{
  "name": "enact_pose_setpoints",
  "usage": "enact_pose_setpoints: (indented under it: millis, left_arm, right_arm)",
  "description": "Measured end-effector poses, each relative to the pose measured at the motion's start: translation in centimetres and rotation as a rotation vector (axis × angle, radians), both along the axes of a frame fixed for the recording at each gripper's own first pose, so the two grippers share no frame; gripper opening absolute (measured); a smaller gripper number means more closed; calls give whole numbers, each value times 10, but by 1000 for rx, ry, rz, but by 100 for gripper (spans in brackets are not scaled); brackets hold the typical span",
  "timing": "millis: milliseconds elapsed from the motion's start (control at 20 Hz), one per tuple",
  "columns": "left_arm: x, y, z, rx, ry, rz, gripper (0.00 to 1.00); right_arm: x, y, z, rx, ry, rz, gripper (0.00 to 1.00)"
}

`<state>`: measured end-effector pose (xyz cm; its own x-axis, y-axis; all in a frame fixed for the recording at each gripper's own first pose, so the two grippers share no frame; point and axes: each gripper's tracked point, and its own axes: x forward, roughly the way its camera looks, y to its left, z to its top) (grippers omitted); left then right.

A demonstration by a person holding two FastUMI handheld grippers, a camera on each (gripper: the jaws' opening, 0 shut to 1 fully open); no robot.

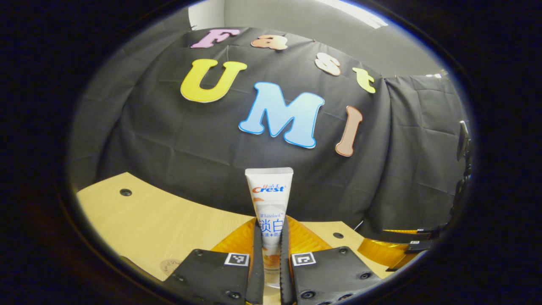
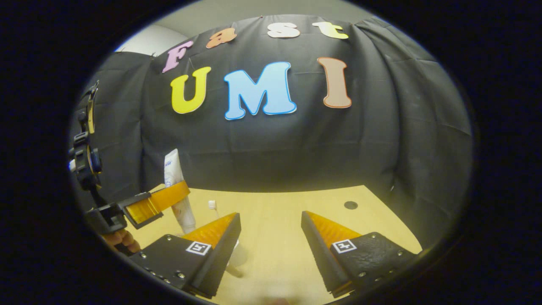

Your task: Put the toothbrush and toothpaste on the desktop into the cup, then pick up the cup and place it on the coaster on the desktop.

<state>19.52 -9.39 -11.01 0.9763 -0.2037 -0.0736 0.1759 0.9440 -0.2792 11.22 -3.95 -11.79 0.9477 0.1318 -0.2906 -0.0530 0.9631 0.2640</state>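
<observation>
A white toothpaste tube (image 1: 269, 199) stands upright between the fingers of my left gripper (image 1: 271, 231), which is shut on its lower half, above the wooden desktop (image 1: 148, 220). The right gripper view shows that gripper (image 2: 163, 197) at the left, holding the tube (image 2: 172, 169) tilted in the air. My right gripper (image 2: 271, 218) hangs open over the desktop (image 2: 275, 203) with nothing between its fingers. A small white toothbrush head (image 2: 211, 204) pokes up behind its left finger. A pale shape (image 2: 238, 255) below that finger may be the cup; most of it is hidden.
A round brownish disc (image 1: 170, 266), possibly the coaster, lies on the desktop at the lower left of the left gripper view. A hand (image 2: 123, 239) grips the left gripper's handle. Round holes (image 2: 350, 205) dot the tabletop. The black cloth wall closes off the back.
</observation>
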Motion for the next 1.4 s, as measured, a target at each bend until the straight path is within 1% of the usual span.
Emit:
enact_pose_setpoints:
  millis: [100,300,450,600,650,700,800,900,950,1000,1100,1200,1300,1350,1400]
  left_arm:
    - [9,-14,-7,4,-5,-9,22]
    - [23,-33,-34,50,12,-22,22]
    - [24,-39,-47,66,29,-25,22]
    - [26,-43,-52,102,16,-24,21]
    - [27,-42,-54,111,19,-26,23]
    - [29,-41,-57,116,25,-26,23]
    - [28,-41,-62,104,37,-41,29]
    - [26,-41,-59,94,42,-51,42]
    - [25,-39,-58,103,43,-43,41]
    - [26,-42,-58,108,38,-56,47]
    - [26,-42,-48,121,17,-51,81]
    - [23,-37,-39,123,-1,-55,81]
    - [19,-35,-35,126,-5,-56,89]
    - [17,-32,-32,127,-7,-55,93]
    - [13,-29,-29,129,-8,-50,93]
  right_arm:
    - [-5,-9,-8,-6,22,-4,88]
    - [-11,-18,-21,-1,60,-3,88]
    - [-12,-24,-25,10,70,-10,88]
    - [-12,-25,-32,29,84,-7,88]
    - [-11,-25,-32,35,87,-6,88]
    - [-9,-25,-33,39,89,-6,88]
    - [-6,-24,-33,40,92,-8,88]
    - [-5,-22,-34,43,94,-5,88]
    - [-4,-22,-33,44,95,-2,88]
    - [-2,-21,-33,44,97,-2,88]
    - [0,-17,-31,46,98,1,88]
    - [-2,-14,-32,51,96,3,88]
    - [-4,-9,-27,48,91,6,88]
    - [-4,-6,-26,45,90,8,88]
    - [-5,-4,-23,43,89,10,88]
